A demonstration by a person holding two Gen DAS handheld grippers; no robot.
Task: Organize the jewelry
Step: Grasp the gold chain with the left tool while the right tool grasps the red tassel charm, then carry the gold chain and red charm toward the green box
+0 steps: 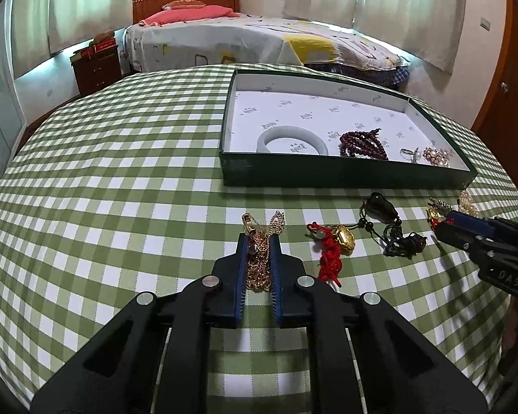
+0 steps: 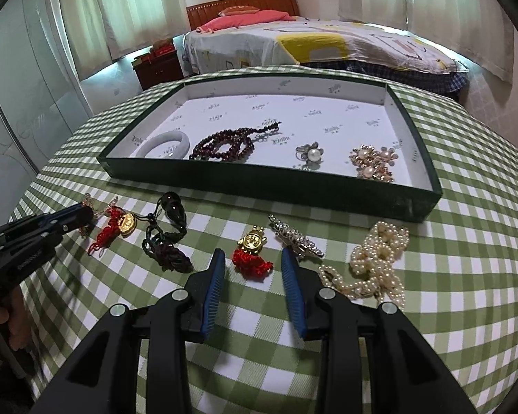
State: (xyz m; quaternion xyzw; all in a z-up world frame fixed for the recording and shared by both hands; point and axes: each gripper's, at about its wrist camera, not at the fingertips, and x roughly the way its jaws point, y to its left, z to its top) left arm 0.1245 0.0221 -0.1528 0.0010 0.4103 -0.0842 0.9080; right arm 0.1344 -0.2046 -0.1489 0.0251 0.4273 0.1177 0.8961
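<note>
I count four pieces already laid along the near wall of the shallow dark-green box with the white printed lining (image 2: 411, 203): a pale jade bangle (image 2: 164, 146) at its near left corner, a coil of dark red beads (image 2: 224, 145), a silver flower ring with a pearl (image 2: 310, 153) and a rose-gold pearl flower brooch (image 2: 371, 164) toward its near right corner.

Six pieces are left on the green-and-white checked tablecloth (image 2: 466, 241), in a row just in front of the box. My left gripper (image 1: 259, 238) has its pads closed around the gold chain (image 1: 259, 262), which lies on the cloth. My right gripper (image 2: 252, 258) stands with its pads apart around the gold charm on red cord (image 2: 252, 253), not yet pinching it. Between them lie another gold pendant on red cord (image 2: 122, 222) and a black bead on dark cord (image 2: 171, 238); toward the right edge sit a rhinestone brooch (image 2: 298, 239) and a heap of cream pearls (image 2: 378, 262).

So, by my reckoning, under halfway (four in, six out).
</note>
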